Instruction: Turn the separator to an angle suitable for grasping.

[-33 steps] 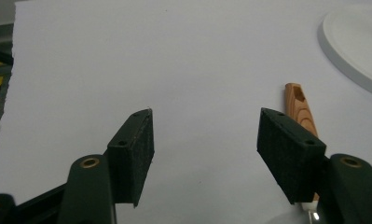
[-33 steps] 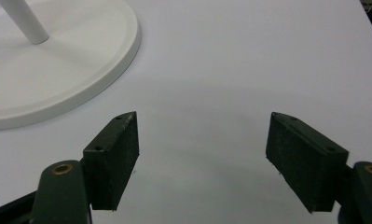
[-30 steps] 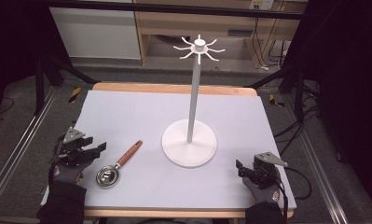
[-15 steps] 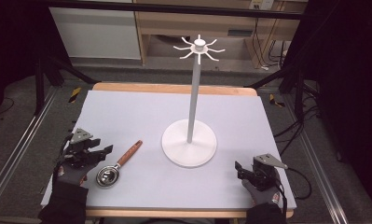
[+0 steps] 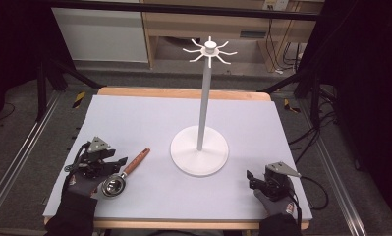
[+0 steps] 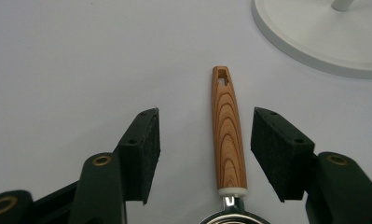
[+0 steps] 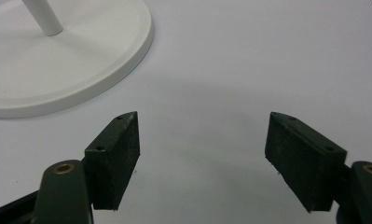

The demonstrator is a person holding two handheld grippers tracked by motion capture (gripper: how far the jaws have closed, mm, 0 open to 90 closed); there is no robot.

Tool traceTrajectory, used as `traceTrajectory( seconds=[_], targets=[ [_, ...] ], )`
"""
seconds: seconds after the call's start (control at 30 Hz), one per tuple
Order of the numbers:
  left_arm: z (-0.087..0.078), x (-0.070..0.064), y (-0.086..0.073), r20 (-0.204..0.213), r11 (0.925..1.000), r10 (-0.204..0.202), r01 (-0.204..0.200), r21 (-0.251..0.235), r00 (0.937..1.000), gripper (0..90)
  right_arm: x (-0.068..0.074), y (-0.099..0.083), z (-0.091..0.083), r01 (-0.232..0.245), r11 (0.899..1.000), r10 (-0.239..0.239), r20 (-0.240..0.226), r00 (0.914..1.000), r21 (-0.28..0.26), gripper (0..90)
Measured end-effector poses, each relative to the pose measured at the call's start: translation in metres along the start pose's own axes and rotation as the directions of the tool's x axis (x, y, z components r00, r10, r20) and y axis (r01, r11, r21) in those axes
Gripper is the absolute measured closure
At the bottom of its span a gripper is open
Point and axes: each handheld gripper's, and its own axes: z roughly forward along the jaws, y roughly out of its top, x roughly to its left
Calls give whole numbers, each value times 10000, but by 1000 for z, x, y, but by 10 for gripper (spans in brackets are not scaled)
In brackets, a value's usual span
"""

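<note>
Two steps are judged outstanding: gripping and hanging. The scoop (image 6: 228, 140), with grained wooden handle and shiny steel bowl, lies flat on the matte table (image 5: 134, 118), at 8 o'clock from the white stand (image 5: 199, 152). Left gripper (image 6: 204, 149) jaws are spread wide astride the handle, untouched. Right gripper (image 7: 204, 154) jaws are wide, empty.

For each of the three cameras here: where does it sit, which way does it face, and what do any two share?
High view: above the person's side, looking forward and down on the white table; gloved hands hold the left gripper and right gripper.
Left gripper view: rides the left gripper, looking along open jaws straddling the wooden-handled metal strainer.
Right gripper view: rides the right gripper, jaws open over bare table.
Shared: all three show the white hook stand's round base.
</note>
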Motion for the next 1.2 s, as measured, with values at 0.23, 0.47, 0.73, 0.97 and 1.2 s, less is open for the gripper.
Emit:
traceTrajectory(
  seconds=[0.23, 0.47, 0.73, 0.97, 1.2],
  targets=[
    [6, -4, 2, 129, 9985, 294, -300, 469, 9995, 421, 1, 1, 2, 43, 10000, -43, -85, 10000, 47, 281],
    [14, -10, 5, 257, 9952, 511, -530, 825, 9984, 421, 2, 1, 2, 64, 9999, -62, -165, 9998, 109, 292],
    [22, -16, 11, 395, 9901, 754, -796, 1156, 9964, 422, 2, 1, 3, 18, 9998, -14, -254, 9997, 183, 306],
    [33, -20, 19, 455, 9838, 960, -1018, 1476, 9943, 423, 2, 1, 3, 65, 9998, -60, -256, 9997, 191, 315],
    [45, -19, 24, 398, 9795, 975, -1030, 1729, 9944, 436, 2, 1, 4, 54, 9997, -47, -292, 9996, 247, 321]
  ],
)
